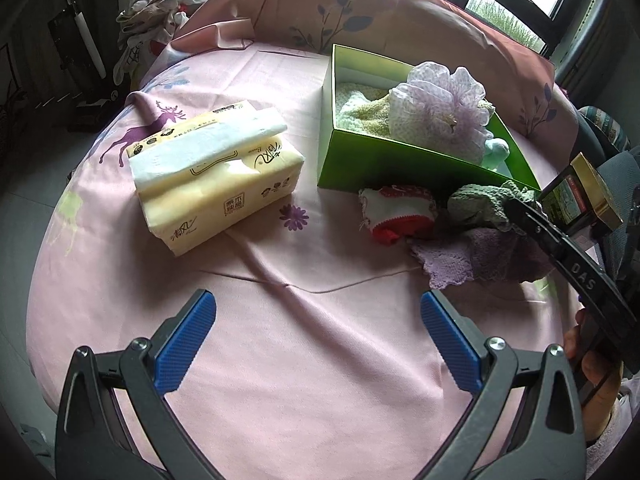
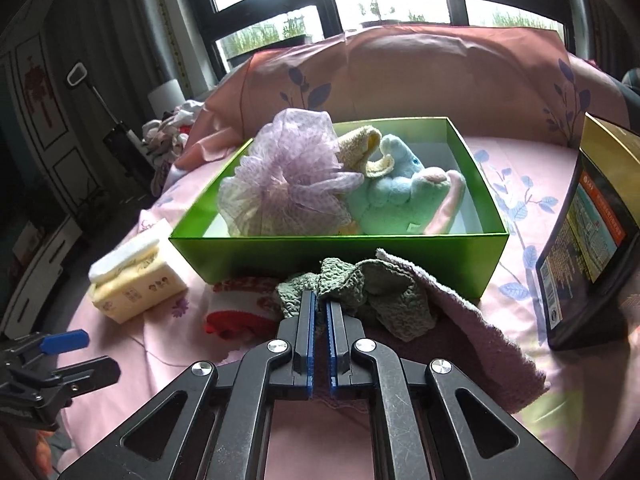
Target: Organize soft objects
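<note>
A green box [image 2: 340,250] sits on the pink bed sheet and holds a purple mesh puff [image 2: 286,178], a yellow towel [image 2: 358,146] and a pale blue plush toy [image 2: 404,196]. In front of it lie a grey-green cloth [image 2: 380,294], a purple towel [image 2: 480,328] and a red-and-white cloth [image 2: 240,308]. My right gripper [image 2: 320,300] is shut on the grey-green cloth. My left gripper [image 1: 318,312] is open and empty above the sheet, left of these cloths [image 1: 480,204]. The box also shows in the left wrist view [image 1: 396,166].
A yellow tissue pack [image 1: 212,172] lies left of the box. A dark and gold box [image 2: 588,248] stands at the right. Pink pillows [image 2: 440,76] lean behind the green box. A clothes pile [image 1: 152,20] lies at the far left corner.
</note>
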`<state>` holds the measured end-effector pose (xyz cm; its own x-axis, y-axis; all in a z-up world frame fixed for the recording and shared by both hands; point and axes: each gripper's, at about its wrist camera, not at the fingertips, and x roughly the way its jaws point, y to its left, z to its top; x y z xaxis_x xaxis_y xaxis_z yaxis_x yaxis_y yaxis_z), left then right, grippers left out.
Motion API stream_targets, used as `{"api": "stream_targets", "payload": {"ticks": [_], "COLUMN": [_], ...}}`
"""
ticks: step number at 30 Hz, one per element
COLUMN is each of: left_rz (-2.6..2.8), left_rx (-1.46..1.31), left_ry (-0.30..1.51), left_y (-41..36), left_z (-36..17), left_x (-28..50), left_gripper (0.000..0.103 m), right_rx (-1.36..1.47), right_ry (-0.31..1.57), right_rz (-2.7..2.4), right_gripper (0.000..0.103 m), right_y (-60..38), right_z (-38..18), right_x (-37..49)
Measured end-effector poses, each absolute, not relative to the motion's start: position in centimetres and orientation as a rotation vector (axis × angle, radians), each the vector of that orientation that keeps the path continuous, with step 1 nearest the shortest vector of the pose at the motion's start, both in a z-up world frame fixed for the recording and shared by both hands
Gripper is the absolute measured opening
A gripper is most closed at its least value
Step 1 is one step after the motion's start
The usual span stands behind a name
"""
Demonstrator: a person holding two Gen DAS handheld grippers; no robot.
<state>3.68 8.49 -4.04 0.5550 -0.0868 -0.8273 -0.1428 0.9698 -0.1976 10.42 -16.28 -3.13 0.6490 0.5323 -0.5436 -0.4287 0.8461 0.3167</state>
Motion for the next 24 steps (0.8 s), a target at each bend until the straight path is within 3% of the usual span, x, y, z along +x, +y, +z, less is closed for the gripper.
{"api": "stream_targets", "payload": {"ticks": [5,13,15,17,18,24], "left_rz": [0.012,-0.085,-0.13,-0.172,-0.191,-0.252], "left_rx": [-0.292,-0.261,-0.24,-0.224,-0.217,-0.119], "left_ry": [0.977,1.016,1.047,1.079,1.09,1.147], "left_y": [8.5,5.2,3.6,2.0,1.3,-2.6], "left_z": [-3.4,-3.7,-4.4,-5.0,-5.3,-7.0], "left_x": [3.4,2.9,2.9,3.0,2.9,2.4], "left_gripper": [0.102,0.102,0.102,0.102,0.102,0.1], "right_rx": [0.137,0.105,0.096,0.086,0.086,0.06], "right_ry": [0.557,0.912,0.955,0.964,0.957,0.914], "right_rz": [0.668,0.678,0.632,0.606,0.597,0.561], "right_gripper": [0.006,0.008,0.02,0.055,0.061,0.063], "right_y": [-17.7,-19.3,-20.1,-20.7,-21.1,-22.2], "right_z": [1.0,-6.8,-8.0,-8.3,-8.2,-8.0], "right_x": [5.2,0.8,0.2,-0.3,-0.6,-0.7]}}
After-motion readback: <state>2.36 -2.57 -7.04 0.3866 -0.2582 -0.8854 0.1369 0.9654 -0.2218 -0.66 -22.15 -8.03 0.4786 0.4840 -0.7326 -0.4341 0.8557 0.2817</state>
